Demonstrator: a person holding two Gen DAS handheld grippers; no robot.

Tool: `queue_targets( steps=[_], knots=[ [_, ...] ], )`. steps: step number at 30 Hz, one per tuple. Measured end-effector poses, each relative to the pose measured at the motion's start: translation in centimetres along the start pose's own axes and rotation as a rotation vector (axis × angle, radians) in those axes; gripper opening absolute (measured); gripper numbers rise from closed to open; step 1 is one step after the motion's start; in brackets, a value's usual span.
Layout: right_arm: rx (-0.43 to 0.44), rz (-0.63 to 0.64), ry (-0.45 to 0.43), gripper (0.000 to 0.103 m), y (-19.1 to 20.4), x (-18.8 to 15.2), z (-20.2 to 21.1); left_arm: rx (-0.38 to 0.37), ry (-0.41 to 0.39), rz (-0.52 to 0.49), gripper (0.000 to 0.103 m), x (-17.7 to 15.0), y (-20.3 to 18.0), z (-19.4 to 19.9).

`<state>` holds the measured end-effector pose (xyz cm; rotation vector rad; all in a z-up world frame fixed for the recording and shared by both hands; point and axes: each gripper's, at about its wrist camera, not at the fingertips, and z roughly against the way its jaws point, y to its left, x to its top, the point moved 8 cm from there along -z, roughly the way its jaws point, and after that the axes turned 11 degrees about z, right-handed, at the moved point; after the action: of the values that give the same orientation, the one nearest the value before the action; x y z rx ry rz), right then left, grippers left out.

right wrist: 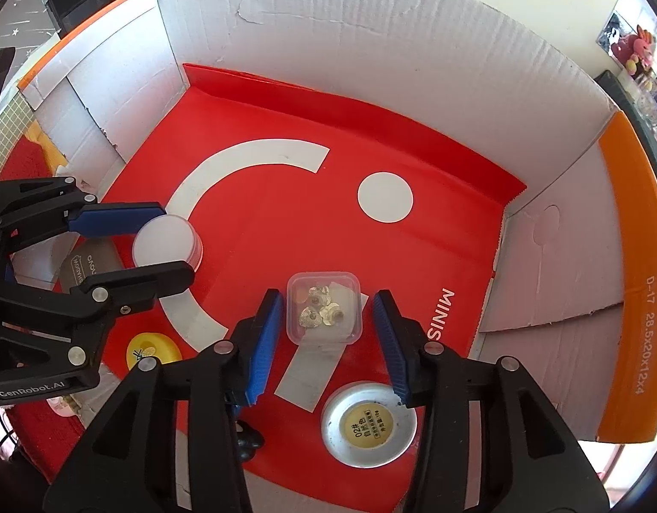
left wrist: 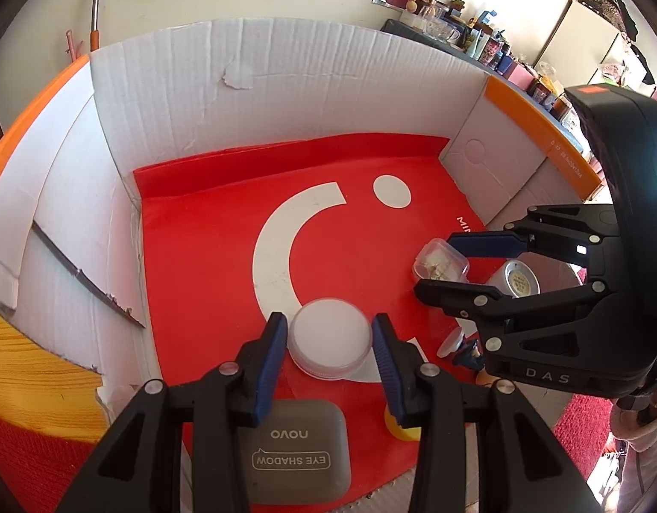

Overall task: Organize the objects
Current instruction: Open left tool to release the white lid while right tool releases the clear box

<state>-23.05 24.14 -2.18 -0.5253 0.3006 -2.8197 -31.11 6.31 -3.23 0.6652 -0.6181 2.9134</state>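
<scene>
The left gripper [left wrist: 330,348] straddles a round white lidded jar [left wrist: 329,337] without visibly pinching it, probably setting it down. The right gripper [right wrist: 328,333] stands open around a clear square plastic box of trinkets [right wrist: 323,307]. Both rest on the red liner [right wrist: 285,231] inside a white cardboard box [right wrist: 371,34]; cluttered shelves [left wrist: 478,34] line the wall.

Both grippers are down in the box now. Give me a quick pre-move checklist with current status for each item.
1. Left gripper straddles the white round jar: ok.
2. Left pads pressing the jar: not ok, gaps show on both sides.
3. Right gripper straddles the clear square container: ok.
4. Right pads gripping it: not ok, gaps both sides.
5. Container lid shut: cannot tell.
6. Silver tin clear of the right gripper's fingers: cannot tell, one fingertip overlaps its rim.
</scene>
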Motion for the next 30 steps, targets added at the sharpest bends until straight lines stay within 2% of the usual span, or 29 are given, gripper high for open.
queue_targets(
  steps=[30],
  knots=[
    [-0.003,0.008,0.0,0.045,-0.5,-2.8,1.8,-0.01,0.009,0.014,0.044,-0.3,-0.2,0.2]
  ],
)
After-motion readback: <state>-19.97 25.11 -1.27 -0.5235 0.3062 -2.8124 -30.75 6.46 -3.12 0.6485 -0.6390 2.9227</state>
